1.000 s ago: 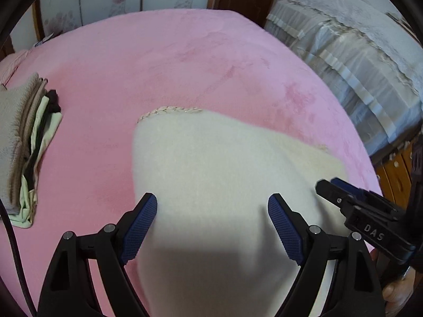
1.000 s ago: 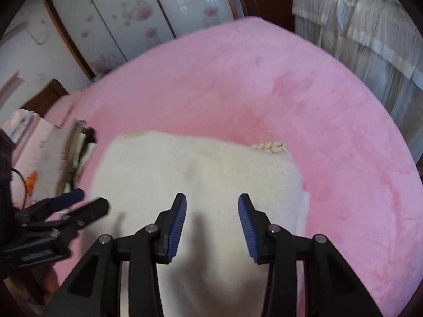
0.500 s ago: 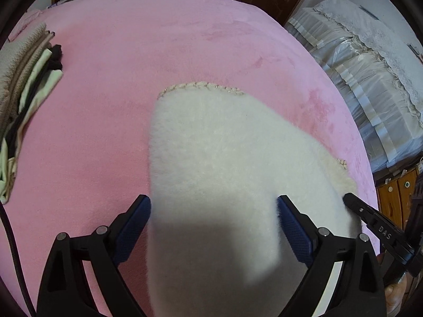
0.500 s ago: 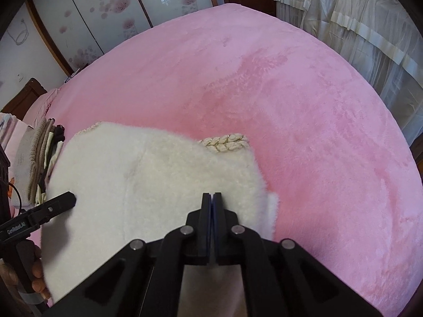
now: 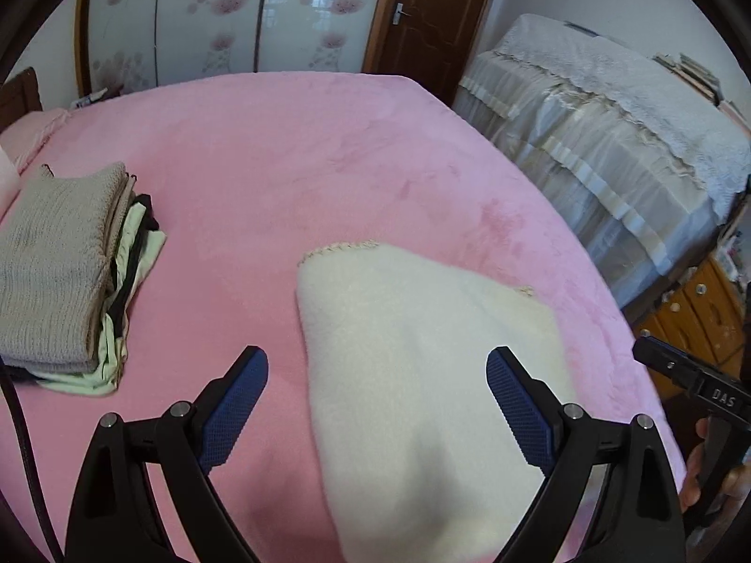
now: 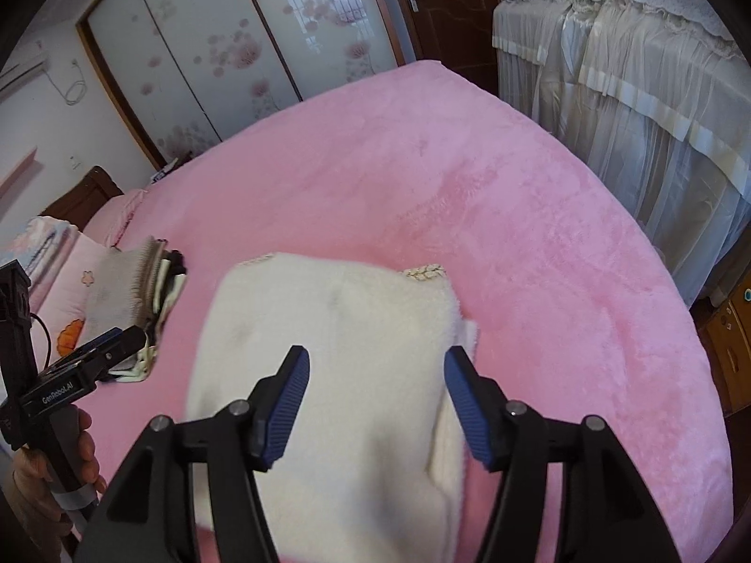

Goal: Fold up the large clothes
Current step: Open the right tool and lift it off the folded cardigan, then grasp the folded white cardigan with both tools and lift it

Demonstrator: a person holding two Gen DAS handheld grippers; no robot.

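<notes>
A folded white fleece (image 5: 422, 356) lies on the pink bed (image 5: 291, 150), near the front edge and toward the bed's right side. Its surface is fluffy, and a braided beige trim (image 5: 340, 247) runs along its far edge. In the right wrist view the fleece (image 6: 338, 342) shows two layers at its right side, with a piece of the same trim (image 6: 425, 273) at the far right corner.

The left tongs (image 5: 378, 406) are wide open. Their blue pads (image 5: 234, 403) stand apart, one over the pink cover and one over the fleece, and they hold nothing. The right tongs (image 6: 378, 406) are open too, with both fingers over the near part of the fleece and no cloth between them. It is not possible to tell if the tongs touch the fleece.

A stack of folded clothes (image 5: 70, 272) rests on the left side of the bed, well apart from the fleece. A beige knit piece is on top, with pale green and dark pieces under it. In the right wrist view this stack (image 6: 136, 295) is seen behind the left tongs (image 6: 94, 352), beside a pillow (image 6: 70, 291) with a flower print.

Beyond the bed there are sliding doors (image 5: 211, 14) with a pink flower pattern, a brown door (image 5: 432, 14), and furniture under a lace cover (image 5: 610, 108).
</notes>
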